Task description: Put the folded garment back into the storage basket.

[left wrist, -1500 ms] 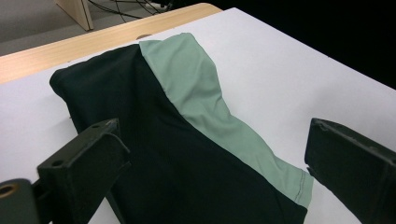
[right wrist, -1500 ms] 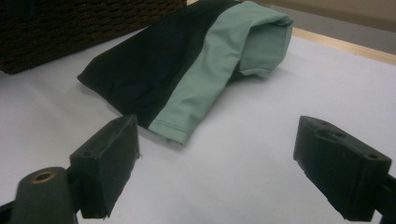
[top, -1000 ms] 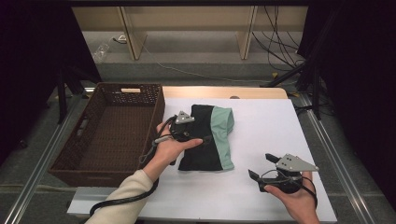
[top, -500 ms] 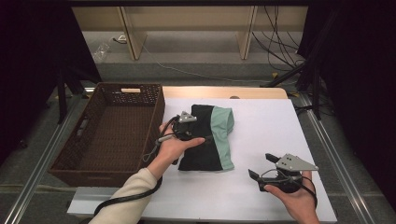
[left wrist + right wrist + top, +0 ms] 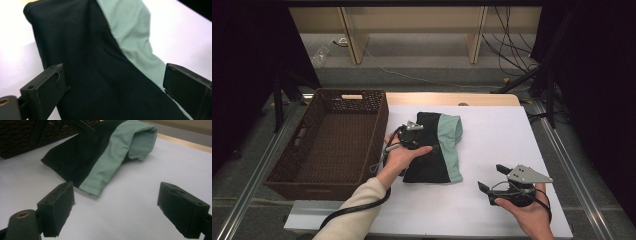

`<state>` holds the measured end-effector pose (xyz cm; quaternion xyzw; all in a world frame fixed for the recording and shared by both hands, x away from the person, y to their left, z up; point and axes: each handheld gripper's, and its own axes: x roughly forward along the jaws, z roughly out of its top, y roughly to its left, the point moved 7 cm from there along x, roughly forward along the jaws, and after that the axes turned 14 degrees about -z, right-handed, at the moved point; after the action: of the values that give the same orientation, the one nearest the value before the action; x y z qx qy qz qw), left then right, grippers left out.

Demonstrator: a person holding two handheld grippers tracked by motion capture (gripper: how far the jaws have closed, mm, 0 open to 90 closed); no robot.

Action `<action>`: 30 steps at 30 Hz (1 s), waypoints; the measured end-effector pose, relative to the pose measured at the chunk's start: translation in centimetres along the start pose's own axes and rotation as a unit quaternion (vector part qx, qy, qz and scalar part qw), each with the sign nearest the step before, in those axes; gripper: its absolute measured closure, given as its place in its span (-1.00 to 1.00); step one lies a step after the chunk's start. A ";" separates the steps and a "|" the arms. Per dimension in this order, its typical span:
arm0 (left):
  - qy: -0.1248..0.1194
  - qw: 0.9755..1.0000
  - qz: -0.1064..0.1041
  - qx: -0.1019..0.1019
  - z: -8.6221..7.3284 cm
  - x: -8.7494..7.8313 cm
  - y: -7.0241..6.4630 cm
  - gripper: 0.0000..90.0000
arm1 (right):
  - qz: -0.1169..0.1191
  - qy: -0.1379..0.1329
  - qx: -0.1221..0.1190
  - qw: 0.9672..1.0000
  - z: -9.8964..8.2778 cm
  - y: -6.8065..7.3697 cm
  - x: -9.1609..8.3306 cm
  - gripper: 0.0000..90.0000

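Left gripper point(image 5: 424, 141) parked right over the folded cloth point(image 5: 438, 150), jaws wide apart, nothing clamped.

The black and mint-green cloth lay flat mid-tabletop point(image 5: 492, 135), just beside the brown wicker basket point(image 5: 332, 140). In the left gripper view the jaws straddled the dark part of it with fabric showing between them. The right gripper point(image 5: 493, 181) sat near the front right edge, well apart from the cloth, jaws also spread and holding nothing.
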<state>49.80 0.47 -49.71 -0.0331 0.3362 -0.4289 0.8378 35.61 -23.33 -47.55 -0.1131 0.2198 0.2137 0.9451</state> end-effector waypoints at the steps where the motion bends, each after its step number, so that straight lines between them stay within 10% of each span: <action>1: 0.000 1.000 0.000 0.000 0.0 0.0 0.0 -0.91 | 0.000 0.000 0.000 1.000 0.0 0.0 0.0 -0.67; 13: 0.024 0.998 0.034 -0.047 -1.4 1.3 3.0 -0.93 | 0.001 0.001 -0.001 1.000 0.0 0.1 0.0 -0.67; 30: 0.024 0.995 0.002 -0.095 -1.8 2.9 3.3 -0.86 | 0.003 0.002 -0.003 1.000 0.0 0.1 0.0 -0.67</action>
<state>52.20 0.78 -53.80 -0.1018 0.3959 -0.3938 0.8233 35.58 -23.22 -47.62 -0.1158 0.2210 0.2174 0.9437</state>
